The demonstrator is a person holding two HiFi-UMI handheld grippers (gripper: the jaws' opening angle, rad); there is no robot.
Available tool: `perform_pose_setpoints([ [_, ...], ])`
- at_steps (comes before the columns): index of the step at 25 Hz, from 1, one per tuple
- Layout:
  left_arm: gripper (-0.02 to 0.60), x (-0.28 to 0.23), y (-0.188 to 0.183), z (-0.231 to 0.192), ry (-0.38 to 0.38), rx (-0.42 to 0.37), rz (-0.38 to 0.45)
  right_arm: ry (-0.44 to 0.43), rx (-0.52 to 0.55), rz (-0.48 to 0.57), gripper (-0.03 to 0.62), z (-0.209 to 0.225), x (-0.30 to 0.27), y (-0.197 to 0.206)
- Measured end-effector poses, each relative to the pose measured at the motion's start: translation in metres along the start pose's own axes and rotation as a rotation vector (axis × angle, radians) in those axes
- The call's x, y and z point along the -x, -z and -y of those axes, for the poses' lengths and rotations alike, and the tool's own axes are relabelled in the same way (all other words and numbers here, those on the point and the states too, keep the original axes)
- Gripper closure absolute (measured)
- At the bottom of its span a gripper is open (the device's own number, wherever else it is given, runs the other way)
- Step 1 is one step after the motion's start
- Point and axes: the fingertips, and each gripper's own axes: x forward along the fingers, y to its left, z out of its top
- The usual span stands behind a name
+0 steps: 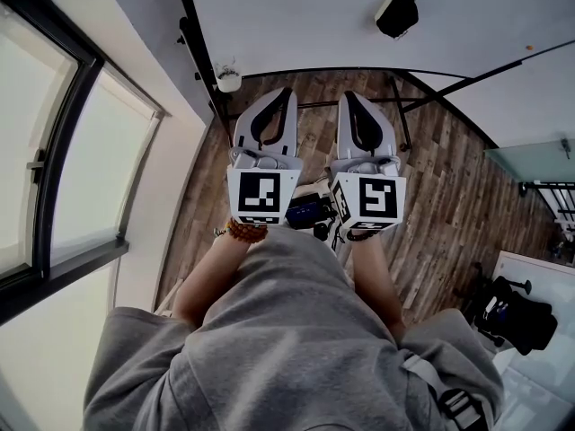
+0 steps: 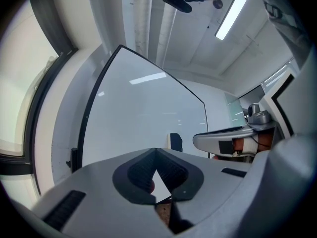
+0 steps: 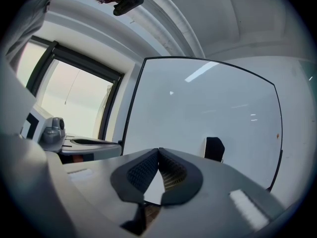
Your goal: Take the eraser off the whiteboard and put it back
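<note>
The eraser [image 1: 396, 13] is a dark block stuck on the whiteboard [image 1: 296, 16], ahead of both grippers and off to the right. It is seen small and apart from the jaws in the left gripper view, the eraser [image 2: 176, 142], and in the right gripper view, the eraser [image 3: 214, 148]. My left gripper [image 1: 280, 92] points at the board with its tips touching and nothing between them, as my left gripper [image 2: 156, 151] shows close up. Beside it my right gripper [image 1: 346, 95] is held the same way, and my right gripper [image 3: 159, 150] is also shut and empty.
A large window [image 1: 54, 151] runs along the left wall. The board's black stand legs [image 1: 400, 106] rest on the wooden floor [image 1: 449, 205]. A small round white object [image 1: 228, 76] sits at the board's left frame. Dark gear [image 1: 517, 317] lies at the right.
</note>
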Motion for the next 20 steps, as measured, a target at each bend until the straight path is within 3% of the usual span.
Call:
perform_pose_setpoints([
  [20,0.574,0.000,0.011,-0.013,0.005,0.004,-0.022,0.019,0.046,-0.002,0.582,-0.011,-0.007,0.001],
])
